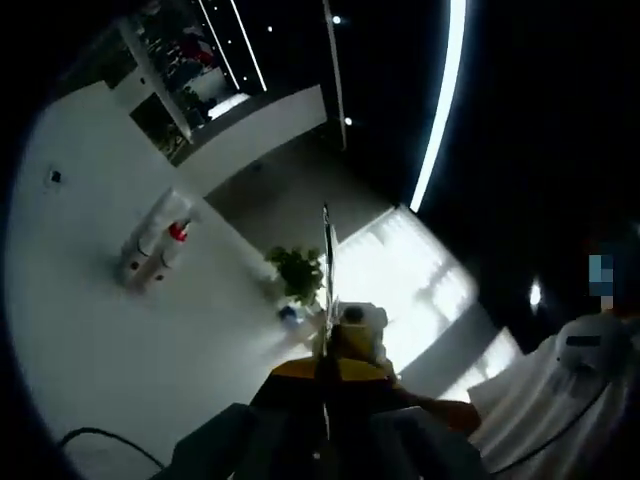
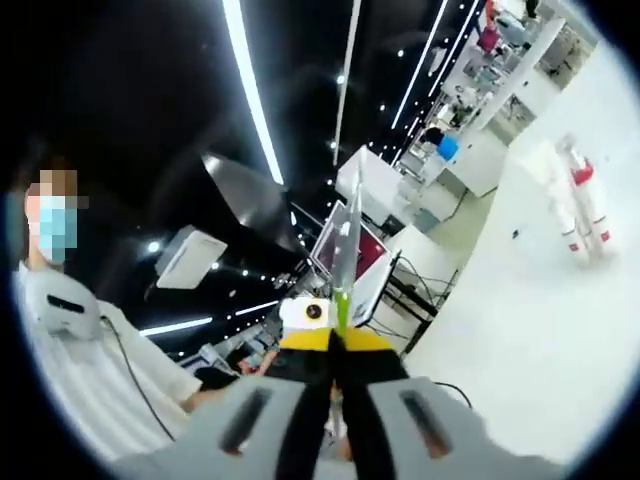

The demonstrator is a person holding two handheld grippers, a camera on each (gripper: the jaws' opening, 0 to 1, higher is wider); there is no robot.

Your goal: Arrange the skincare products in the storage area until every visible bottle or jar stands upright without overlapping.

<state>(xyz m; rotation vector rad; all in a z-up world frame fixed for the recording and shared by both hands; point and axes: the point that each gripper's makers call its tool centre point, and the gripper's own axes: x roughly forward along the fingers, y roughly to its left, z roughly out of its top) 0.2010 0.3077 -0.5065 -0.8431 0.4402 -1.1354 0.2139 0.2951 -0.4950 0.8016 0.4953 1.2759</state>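
My left gripper [image 1: 325, 245] points up at a dark ceiling and a white wall. Its jaws are pressed together into one thin edge, with nothing between them. Just behind that edge, the yellow and white front of the other gripper [image 1: 358, 340] faces me at close range. My right gripper [image 2: 348, 240] is also shut, its jaws forming a narrow line against the ceiling. The other gripper's yellow front [image 2: 325, 335] sits right at its base, so the two grippers stand nose to nose.
A person in white clothes [image 1: 580, 385] [image 2: 85, 350] stands close by. Red and white canisters [image 1: 160, 245] [image 2: 582, 200] stand by a white wall. A potted plant [image 1: 298, 270] is further back. Long light strips [image 1: 445, 100] [image 2: 250, 90] cross the ceiling. Shelving [image 2: 470, 90] stands far off.
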